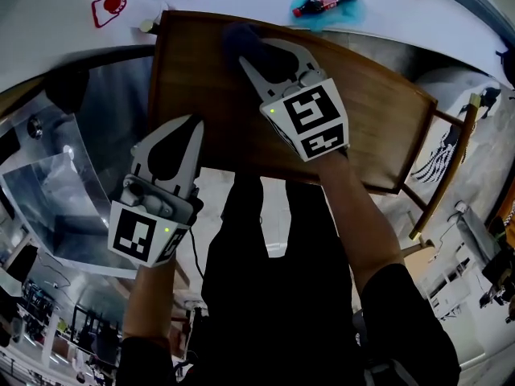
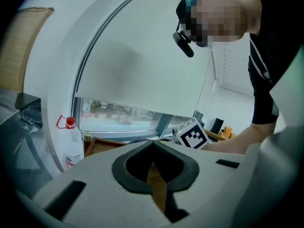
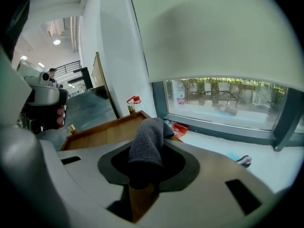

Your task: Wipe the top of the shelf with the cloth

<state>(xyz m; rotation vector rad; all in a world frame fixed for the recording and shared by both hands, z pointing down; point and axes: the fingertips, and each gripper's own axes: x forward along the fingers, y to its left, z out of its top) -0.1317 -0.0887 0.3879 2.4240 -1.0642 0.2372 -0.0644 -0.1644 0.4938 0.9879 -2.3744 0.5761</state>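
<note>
The shelf's brown wooden top [image 1: 370,111] fills the middle of the head view. My right gripper [image 1: 259,51] reaches over its far left part and is shut on a dark grey cloth [image 1: 237,37]. In the right gripper view the cloth [image 3: 148,144] stands bunched up out of the jaws above the wood [image 3: 102,133]. My left gripper [image 1: 191,124] sits at the shelf's near left edge. Its jaws meet with nothing between them [image 2: 153,145], and only wood [image 2: 157,186] shows through the gap below.
A cola bottle [image 1: 326,0] lies on a blue patch on the white sill beyond the shelf. A red-capped clear bottle [image 2: 72,144] stands past the far left corner. A wooden chair frame [image 1: 451,163] is at the right, and a clear plastic sheet [image 1: 56,199] at the left.
</note>
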